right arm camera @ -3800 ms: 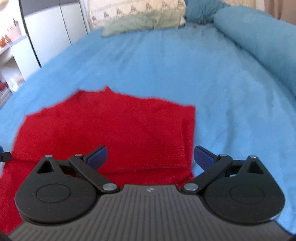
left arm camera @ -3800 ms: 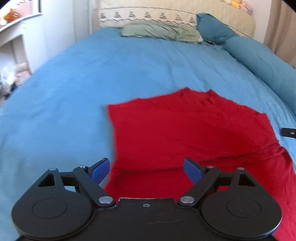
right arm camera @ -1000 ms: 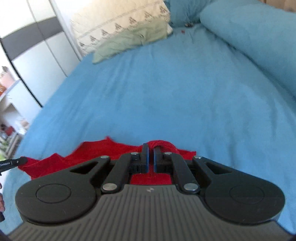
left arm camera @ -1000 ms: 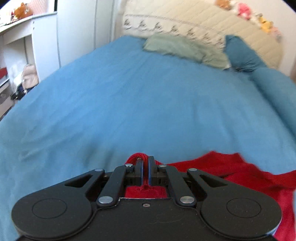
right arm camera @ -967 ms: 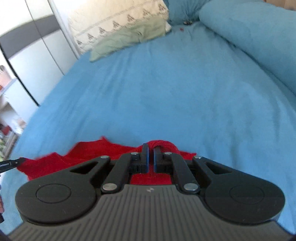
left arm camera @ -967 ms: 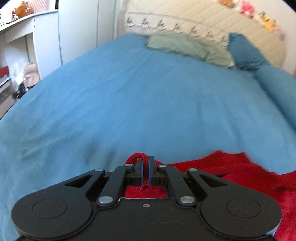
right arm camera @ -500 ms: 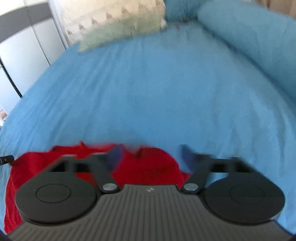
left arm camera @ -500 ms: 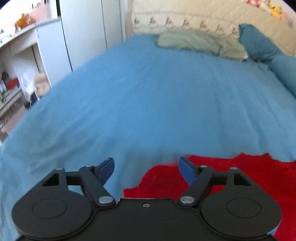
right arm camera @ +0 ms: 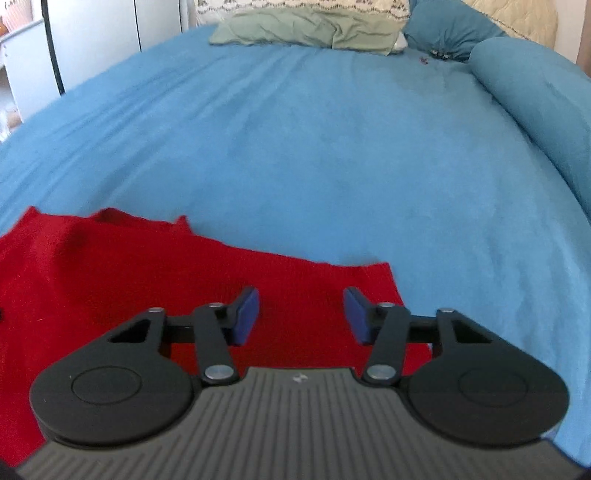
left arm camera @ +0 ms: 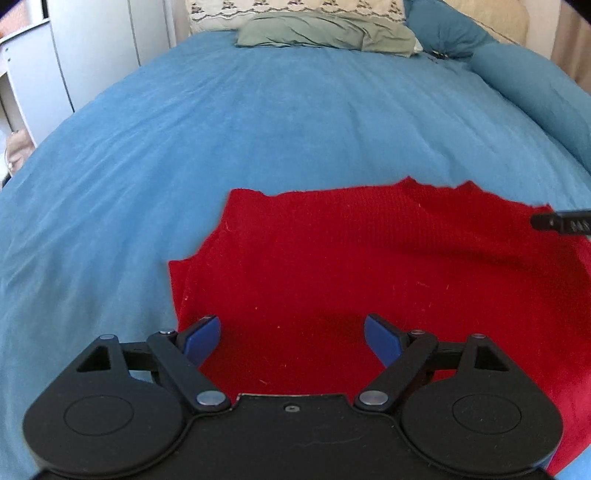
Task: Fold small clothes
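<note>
A red knitted garment (left arm camera: 351, 258) lies flat on the blue bedcover (left arm camera: 295, 129), folded over, with its far edge slightly jagged. My left gripper (left arm camera: 291, 325) hovers low over the garment's near left part, open, nothing between its blue pads. In the right wrist view the garment (right arm camera: 129, 277) fills the lower left, its right corner under my right gripper (right arm camera: 300, 297). That gripper's jaws are closing but stand apart, with no cloth pinched between them. The right gripper's dark tip (left arm camera: 561, 223) shows at the left wrist view's right edge.
A green pillow (left arm camera: 325, 33) and a patterned cream pillow lie at the head of the bed. A blue bolster (left arm camera: 535, 88) runs along the right side. White cupboards (left arm camera: 92, 55) stand beyond the bed's left edge.
Both grippers were shut on the red cloth a second ago; both have let go and sunk towards the bed. The garment now lies flat, and the right jaws have narrowed again.
</note>
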